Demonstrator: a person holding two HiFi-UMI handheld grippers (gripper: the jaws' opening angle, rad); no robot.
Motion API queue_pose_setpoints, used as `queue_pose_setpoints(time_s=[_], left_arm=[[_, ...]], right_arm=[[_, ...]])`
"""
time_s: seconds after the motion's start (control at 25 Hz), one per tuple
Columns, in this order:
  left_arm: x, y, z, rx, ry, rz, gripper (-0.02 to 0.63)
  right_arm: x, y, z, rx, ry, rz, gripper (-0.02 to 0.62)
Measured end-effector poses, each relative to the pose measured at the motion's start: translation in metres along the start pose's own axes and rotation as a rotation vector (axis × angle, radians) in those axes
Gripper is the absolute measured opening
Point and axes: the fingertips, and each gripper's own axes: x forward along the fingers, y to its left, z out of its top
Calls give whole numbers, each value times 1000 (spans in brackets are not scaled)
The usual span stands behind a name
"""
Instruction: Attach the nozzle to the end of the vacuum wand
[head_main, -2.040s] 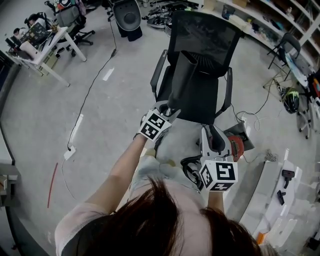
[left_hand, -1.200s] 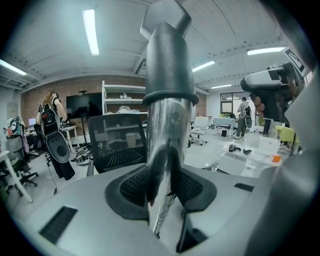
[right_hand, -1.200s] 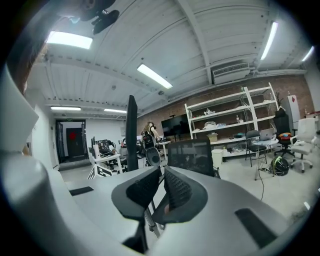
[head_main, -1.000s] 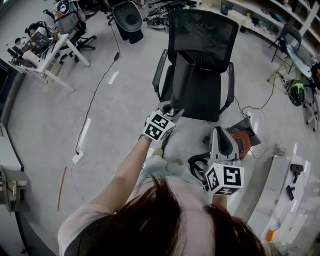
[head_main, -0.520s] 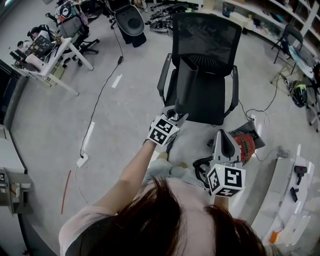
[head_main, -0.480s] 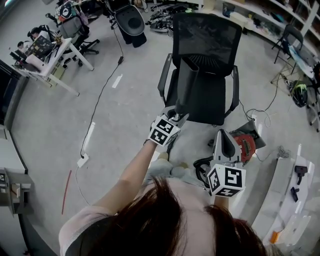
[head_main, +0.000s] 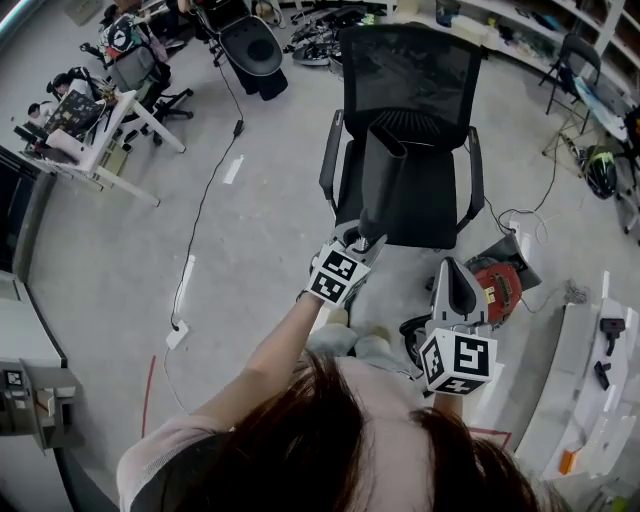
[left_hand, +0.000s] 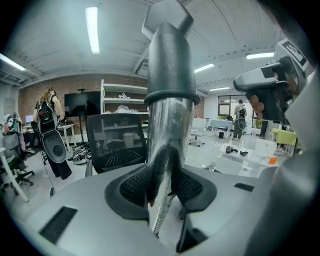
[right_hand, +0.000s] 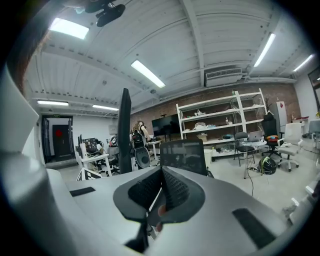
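The person's dark hair fills the bottom of the head view. The left arm stretches out long and nearly straight toward the black office chair. The right arm is tucked in close under the hair, so only its gripper shows.

There are two grippers, and each has one marker cube: the left cube and the right cube.

The right gripper is the nearer one. It sits off the right front corner of the chair seat. Its tongs are pressed tight together with nothing between them.

The left gripper is just in front of the chair seat. Its tongs are clamped on the shiny metal neck of the one nozzle, one pad on each side. The dark grey nozzle stands up out of the tongs, in front of the chair's seat and back in the head view. It is well apart from the right gripper. In the right gripper view it shows as a dark upright bar to the left of the chair.

One red vacuum lies on the floor by the right side of the chair, just past the right gripper.

Farther off, one cable runs over the floor left of the chair to a white power strip. One white desk stands far to the left of the chair. White shelves stand behind the chair.
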Motion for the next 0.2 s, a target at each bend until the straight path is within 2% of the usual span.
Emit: queue_pose_setpoints(time_s=[0.2], left_arm=[[2, 18, 2, 2, -14, 5, 141]], right_arm=[[20, 11, 3, 8, -5, -25, 26]])
